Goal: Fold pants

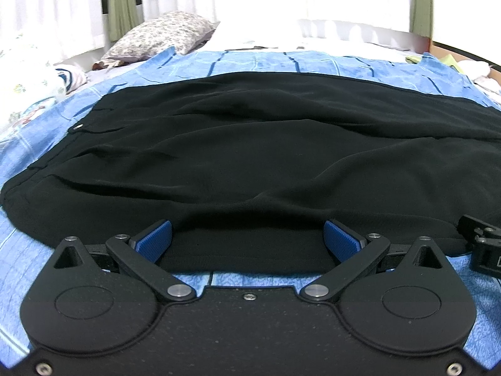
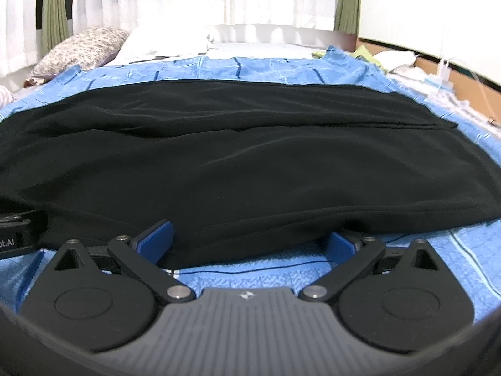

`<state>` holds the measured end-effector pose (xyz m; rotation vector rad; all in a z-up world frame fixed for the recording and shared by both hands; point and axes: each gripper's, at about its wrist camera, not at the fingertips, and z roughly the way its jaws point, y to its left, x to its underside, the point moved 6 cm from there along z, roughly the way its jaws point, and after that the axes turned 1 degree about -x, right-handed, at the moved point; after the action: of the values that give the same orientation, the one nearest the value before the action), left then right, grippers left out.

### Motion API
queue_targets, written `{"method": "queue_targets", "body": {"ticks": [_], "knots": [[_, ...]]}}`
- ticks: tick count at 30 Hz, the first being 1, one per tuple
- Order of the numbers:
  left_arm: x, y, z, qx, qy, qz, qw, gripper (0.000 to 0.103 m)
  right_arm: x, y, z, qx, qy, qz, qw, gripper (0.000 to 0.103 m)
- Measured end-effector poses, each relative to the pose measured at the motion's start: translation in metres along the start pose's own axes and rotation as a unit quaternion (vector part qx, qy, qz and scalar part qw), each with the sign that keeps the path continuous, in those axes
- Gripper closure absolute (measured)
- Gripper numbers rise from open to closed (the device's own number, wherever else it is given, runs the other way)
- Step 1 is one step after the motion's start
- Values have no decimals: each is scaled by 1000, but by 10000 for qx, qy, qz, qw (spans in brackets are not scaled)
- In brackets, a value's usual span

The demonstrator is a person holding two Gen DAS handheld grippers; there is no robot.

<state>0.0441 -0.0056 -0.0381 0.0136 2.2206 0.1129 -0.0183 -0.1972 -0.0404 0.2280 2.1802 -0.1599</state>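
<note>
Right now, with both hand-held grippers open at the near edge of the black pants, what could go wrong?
1. The left hand-held gripper straddles the near hem of the wrinkled black fabric pants; closing might pinch only the top layer.
2. The right hand-held gripper sits partly over the blue striped bed cover, so it may grab that too.
3. The existing wrinkles could get folded in.

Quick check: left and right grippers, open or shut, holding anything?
Left gripper: open, at the near edge of the black pants, gripping nothing.
Right gripper: open, at the pants' near edge too, gripping nothing.
</note>
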Motion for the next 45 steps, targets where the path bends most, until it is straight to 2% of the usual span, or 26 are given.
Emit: {"method": "queue_targets", "body": {"ticks": [4,6,7,9,11,13,15,18,23,25,29,31,32,33,34,35,38,45], "knots": [[-6,5,-5,48,172,-109,9998,0,4,4,-5,24,77,20,10000,0],[-7,10,-9,198,203,-234,9993,2,-3,-8,3,-197,233,209,9993,0],[-8,14,-13,261,185,-260,9992,6,-5,-14,1,-350,276,351,9984,0],[-10,26,-22,284,87,-327,9990,7,-8,-28,-4,-541,269,611,9963,6],[-15,41,-30,187,-20,-443,9988,7,-11,-51,-11,-560,222,854,9945,10],[-20,56,-35,69,-142,-590,9981,7,-16,-86,-18,-383,96,1238,9915,16],[-25,72,-39,-70,-280,-758,9967,7,-20,-130,-26,-26,-86,1674,9859,22],[-29,92,-39,-251,-387,-955,9944,8,-17,-202,-39,520,-261,2311,9712,28],[-26,103,-23,-552,-169,-959,9937,8,-2,-308,-47,1137,-306,3220,9394,42],[-21,101,-17,-631,-74,-909,9938,8,2,-331,-41,1115,-249,3365,9347,46],[-11,94,-7,-706,144,-806,9941,7,3,-349,-25,954,-237,3311,9384,46],[-8,90,-5,-782,146,-717,9943,6,-3,-356,-13,856,-228,3313,9394,54],[-7,88,-5,-820,137,-664,9943,5,-8,-359,-5,835,-206,3367,9377,64],[-7,86,-4,-840,140,-630,9944,4,-10,-363,-2,894,-197,3412,9355,82],[-7,85,-4,-852,145,-607,9944,4,-13,-367,1,953,-158,3434,9342,92],[-7,84,-4,-857,147,-595,9944,3,-14,-372,5,1003,-109,3474,9323,97],[-7,84,-3,-857,150,-602,9944,3,-16,-374,1,972,-90,3375,9363,99],[-13,82,-7,-817,144,-586,9948,2,-37,-372,-34,1650,-410,2494,9534,99]]}}
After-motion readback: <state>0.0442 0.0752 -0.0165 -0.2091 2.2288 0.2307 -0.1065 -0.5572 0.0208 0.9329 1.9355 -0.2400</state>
